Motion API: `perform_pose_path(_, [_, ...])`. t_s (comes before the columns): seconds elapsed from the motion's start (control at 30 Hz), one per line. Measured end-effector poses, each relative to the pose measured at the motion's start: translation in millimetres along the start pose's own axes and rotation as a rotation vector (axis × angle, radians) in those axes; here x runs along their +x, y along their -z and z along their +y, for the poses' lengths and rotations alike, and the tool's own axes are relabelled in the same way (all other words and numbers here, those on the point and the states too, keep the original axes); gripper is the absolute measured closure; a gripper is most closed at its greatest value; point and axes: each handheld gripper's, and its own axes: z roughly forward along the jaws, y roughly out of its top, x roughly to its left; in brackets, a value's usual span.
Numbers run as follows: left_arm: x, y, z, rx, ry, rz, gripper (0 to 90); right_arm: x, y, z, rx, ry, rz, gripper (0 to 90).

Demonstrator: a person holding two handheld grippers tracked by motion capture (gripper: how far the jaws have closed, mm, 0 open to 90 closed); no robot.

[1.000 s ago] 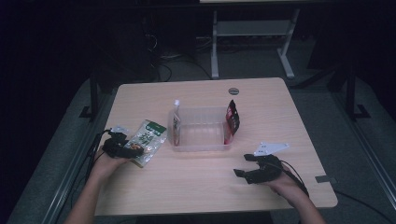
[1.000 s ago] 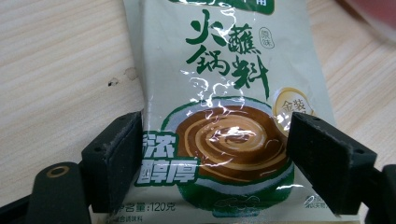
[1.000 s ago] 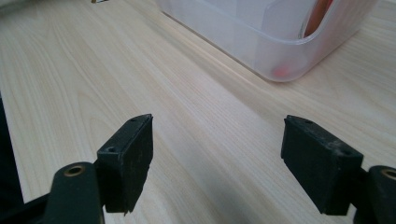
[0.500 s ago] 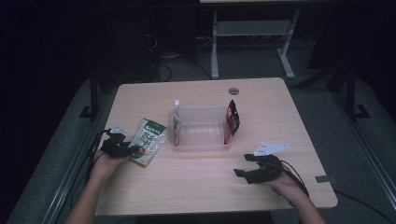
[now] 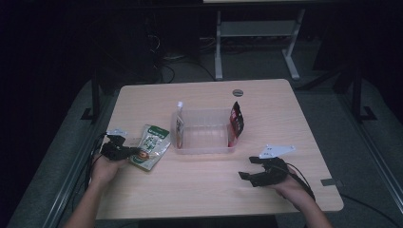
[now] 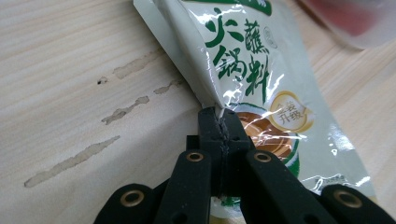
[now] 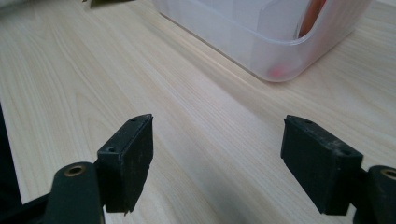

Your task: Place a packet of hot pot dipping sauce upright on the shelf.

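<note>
Dark floor and metal frames ring a pale wooden table [image 5: 209,190], and on it the left gripper [image 6: 219,116] has just been closing: its two black jaws now meet, pinching the near edge of a green-and-white sauce pouch [image 6: 252,79] so that the foil puckers up between the pads. In the high view that pouch [image 5: 151,146] lies flat on the table's left part, just left of a clear plastic bin [image 5: 204,142], with the left gripper [image 5: 129,152] at its lower left corner and the person's left hand [image 5: 105,167] behind it. Dried streaks (spill marks, by the look of them) [image 6: 121,112] cross the wood beside the pouch in the left gripper view. A white pouch [image 5: 179,124] stands upright against the bin's left wall, and a red-and-black packet [image 5: 236,119] leans at the bin's right end. Over on the right, the right gripper [image 5: 248,167] rests low near the table's front edge, well apart from the bin, held by the right hand [image 5: 291,184]; its jaws stand wide with nothing between them, bare wood showing in the gap. In the right gripper view the gripper [image 7: 217,163] points toward the bin's rounded corner [image 7: 280,65], where something red shows through the plastic.
</note>
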Motion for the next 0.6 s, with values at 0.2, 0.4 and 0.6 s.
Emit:
perform_pose_path(0.2, [0.0, 14.6, 0.8, -0.036, -0.005, -0.024, 90.0, 0.1, 0.4, 0.1, 0.000, -0.004, -0.001, 24.9])
perform_pose_path(0.4, [0.2, 34.1, -2.4, -0.079, 0.017, -0.020, 90.0, -0.3, 1.0, 0.1, -0.008, -0.001, 0.001, 24.9])
perform_pose_path(0.6, [-5.0, 54.9, -7.3, -0.099, 0.028, -0.023, 90.0, -1.4, 3.9, -0.1, -0.017, -0.022, 0.002, 24.8])
